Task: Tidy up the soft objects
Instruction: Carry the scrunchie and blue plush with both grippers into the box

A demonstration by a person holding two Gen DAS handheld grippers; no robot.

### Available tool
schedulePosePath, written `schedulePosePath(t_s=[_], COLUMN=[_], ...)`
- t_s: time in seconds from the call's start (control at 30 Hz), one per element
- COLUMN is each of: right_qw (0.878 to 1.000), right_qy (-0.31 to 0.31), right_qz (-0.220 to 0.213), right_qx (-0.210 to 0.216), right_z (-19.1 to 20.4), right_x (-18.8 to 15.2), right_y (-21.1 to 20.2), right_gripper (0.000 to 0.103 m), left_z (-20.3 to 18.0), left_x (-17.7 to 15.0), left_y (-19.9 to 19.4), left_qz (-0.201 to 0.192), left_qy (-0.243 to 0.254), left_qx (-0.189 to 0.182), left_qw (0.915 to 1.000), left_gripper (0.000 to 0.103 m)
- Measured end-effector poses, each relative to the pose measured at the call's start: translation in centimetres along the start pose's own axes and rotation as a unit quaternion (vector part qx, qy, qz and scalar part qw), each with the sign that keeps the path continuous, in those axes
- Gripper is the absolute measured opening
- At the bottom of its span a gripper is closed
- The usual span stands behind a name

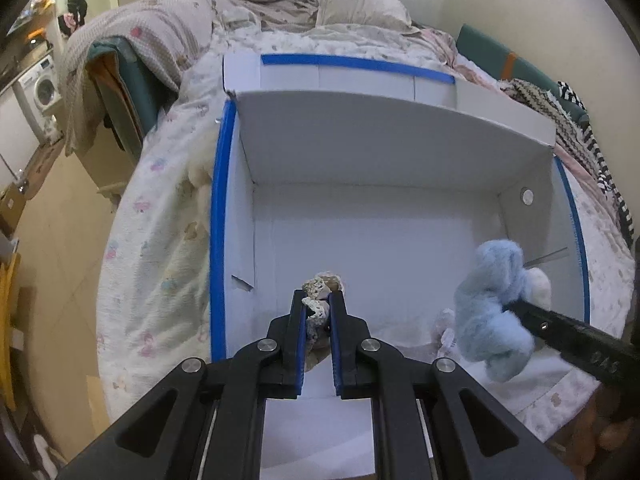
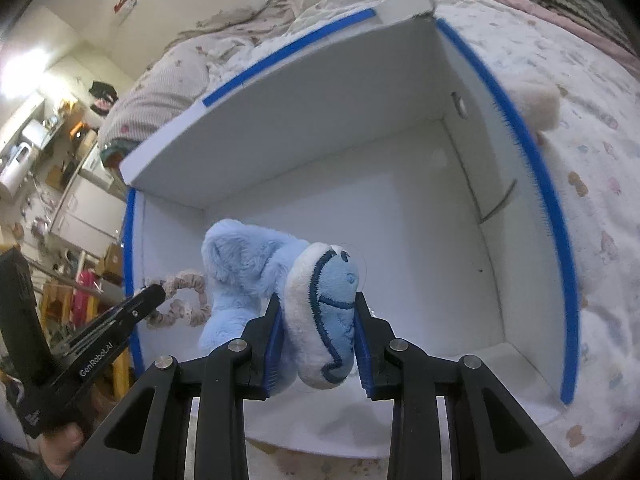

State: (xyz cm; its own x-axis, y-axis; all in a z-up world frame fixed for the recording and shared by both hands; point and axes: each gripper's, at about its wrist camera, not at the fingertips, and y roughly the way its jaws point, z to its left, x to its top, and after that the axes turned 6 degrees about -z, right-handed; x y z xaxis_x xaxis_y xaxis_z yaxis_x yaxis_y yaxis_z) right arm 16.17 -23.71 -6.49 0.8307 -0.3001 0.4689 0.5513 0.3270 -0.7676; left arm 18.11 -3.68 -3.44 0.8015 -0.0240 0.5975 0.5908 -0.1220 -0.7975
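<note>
- White box with blue edges sits on the bed.
- Left gripper pinches a frilly scrunchie over the box floor.
- Right gripper squeezes a blue plush toy over the box, to the right of the scrunchie.

Box floor bare beyond toy
</note>
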Motion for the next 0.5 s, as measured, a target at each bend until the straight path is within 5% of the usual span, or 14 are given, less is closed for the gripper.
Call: schedulePosePath(t_s=[0.5], right_qw=[0.999], right_qy=[-0.013], right_qz=[0.044], right_qx=[-0.025], right_z=[-0.7], right_x=[-1.1], right_y=[2.6], right_gripper=[0.034], left_z=[-0.9], left_x=[-0.9], left_y=[1.7], left_qz=[0.030], left_qy=[0.006], left_qx=[0.009], left_qw=[0.9995], left_gripper=[0.014])
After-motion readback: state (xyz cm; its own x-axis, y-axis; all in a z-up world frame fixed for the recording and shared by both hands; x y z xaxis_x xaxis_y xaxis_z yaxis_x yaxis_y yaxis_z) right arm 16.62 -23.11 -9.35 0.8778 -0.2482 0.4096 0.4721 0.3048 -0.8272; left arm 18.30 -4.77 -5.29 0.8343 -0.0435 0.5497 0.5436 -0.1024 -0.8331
